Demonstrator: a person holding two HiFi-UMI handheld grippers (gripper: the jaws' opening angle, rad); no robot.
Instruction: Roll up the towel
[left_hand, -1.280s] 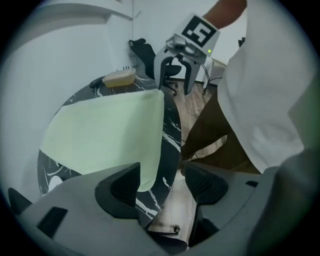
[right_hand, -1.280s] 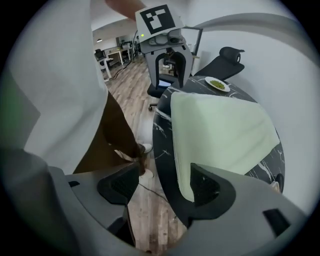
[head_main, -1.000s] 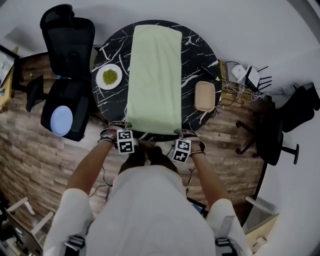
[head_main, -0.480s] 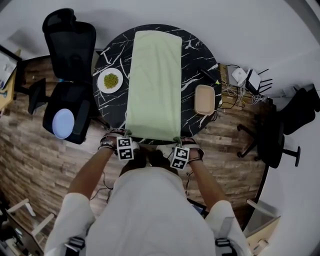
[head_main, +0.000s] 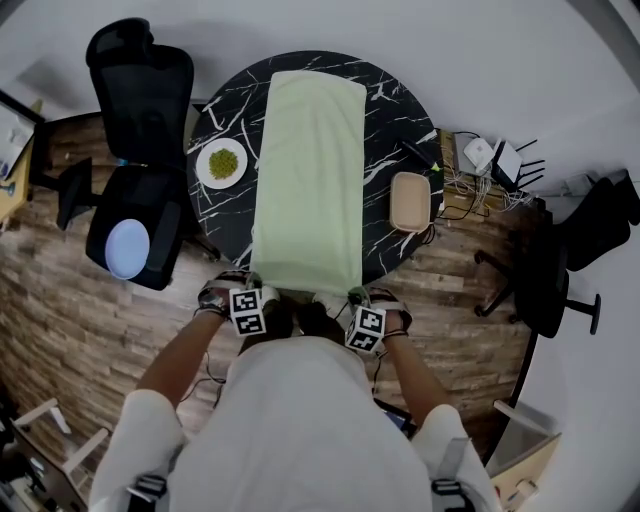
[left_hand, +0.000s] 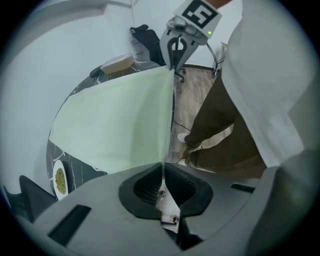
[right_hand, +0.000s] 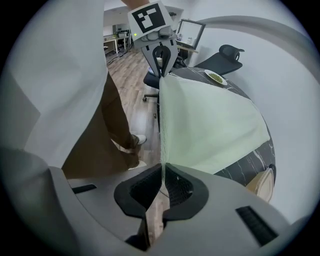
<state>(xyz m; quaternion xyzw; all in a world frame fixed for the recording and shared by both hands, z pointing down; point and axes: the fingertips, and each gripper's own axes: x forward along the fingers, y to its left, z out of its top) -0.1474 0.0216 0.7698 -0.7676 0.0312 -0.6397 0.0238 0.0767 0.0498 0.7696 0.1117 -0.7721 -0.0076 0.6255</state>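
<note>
Round black marble surface (head_main: 400, 110); pale green towel (head_main: 310, 170) lies flat along it, near edge at the rim by the person. Left gripper (left_hand: 163, 175) and right gripper (right_hand: 162, 176): fingers have just closed, each pair pinching a near corner of the towel. Edge hangs taut between them. Best, I judge: lift both corners evenly, then turn a tight, square first fold.

The left arm (head_main: 178, 350) and right arm (head_main: 418, 365) reach forward side by side, with the left claw (head_main: 254, 286) and right claw (head_main: 352, 296) pointing steeply downward. Each claw's jaws have just been closing and now pinch a near corner of the towel (head_main: 308, 180).
</note>
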